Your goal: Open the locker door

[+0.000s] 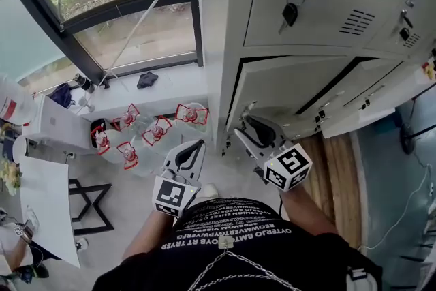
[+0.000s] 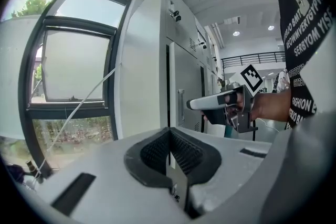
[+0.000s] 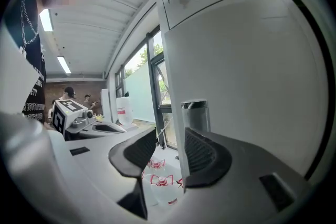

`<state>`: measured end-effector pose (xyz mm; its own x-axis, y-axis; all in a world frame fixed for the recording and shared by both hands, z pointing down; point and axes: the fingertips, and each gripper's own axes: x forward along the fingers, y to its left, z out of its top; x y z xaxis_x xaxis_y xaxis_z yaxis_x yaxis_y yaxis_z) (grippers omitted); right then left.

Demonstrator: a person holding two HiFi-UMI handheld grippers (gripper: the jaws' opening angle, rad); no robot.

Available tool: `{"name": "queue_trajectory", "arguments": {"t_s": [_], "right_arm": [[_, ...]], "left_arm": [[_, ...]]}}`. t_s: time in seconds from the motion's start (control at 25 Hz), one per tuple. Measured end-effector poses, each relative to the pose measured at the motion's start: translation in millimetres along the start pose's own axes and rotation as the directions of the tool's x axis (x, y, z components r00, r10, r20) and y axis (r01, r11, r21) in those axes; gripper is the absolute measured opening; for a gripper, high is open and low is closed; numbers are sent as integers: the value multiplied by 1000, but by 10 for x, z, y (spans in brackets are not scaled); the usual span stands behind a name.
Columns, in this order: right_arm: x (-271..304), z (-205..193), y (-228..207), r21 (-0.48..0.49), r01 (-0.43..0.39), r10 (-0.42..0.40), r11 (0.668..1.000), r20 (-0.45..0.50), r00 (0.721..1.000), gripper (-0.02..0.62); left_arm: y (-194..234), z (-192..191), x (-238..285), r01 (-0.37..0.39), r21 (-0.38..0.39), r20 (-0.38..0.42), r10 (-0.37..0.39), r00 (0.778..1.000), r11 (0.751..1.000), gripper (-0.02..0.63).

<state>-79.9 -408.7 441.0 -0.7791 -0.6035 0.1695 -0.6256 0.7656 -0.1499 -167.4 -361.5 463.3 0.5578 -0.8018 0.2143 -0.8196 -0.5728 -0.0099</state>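
Observation:
The white lower locker door [image 1: 293, 82] stands ajar, with a dark gap along its frame. My right gripper [image 1: 251, 126] is at the door's free edge, just under its small metal handle [image 1: 248, 108]. In the right gripper view the door [image 3: 247, 71] runs edge-on between the open jaws of the right gripper [image 3: 170, 141], close to the right pad and apart from the left one, and the handle [image 3: 195, 115] sits just beyond the tips. My left gripper [image 1: 196, 146] hangs lower left, away from the lockers. Its jaws [image 2: 169, 145] are shut on nothing.
Above is a closed locker with keys [image 1: 289, 10] hanging in its lock. More doors [image 1: 371, 109] stand open to the right. Several red-capped water bottles [image 1: 157, 133] lie on the floor below the window [image 1: 116, 3]. A white table [image 1: 44, 208] and a black frame [image 1: 88, 204] stand at the left.

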Motion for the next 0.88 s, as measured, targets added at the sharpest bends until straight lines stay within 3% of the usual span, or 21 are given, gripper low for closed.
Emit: {"name": "queue_trajectory", "arguments": {"t_s": [0.2, 0.88], "right_arm": [[152, 22, -123, 5, 83, -83, 997, 1, 997, 163], [215, -1, -117, -10, 155, -155, 988, -9, 988, 158]], "left_arm": [[117, -36, 74, 53, 34, -10, -53, 999, 998, -6], [96, -98, 95, 123, 42, -14, -122, 992, 992, -6]]}}
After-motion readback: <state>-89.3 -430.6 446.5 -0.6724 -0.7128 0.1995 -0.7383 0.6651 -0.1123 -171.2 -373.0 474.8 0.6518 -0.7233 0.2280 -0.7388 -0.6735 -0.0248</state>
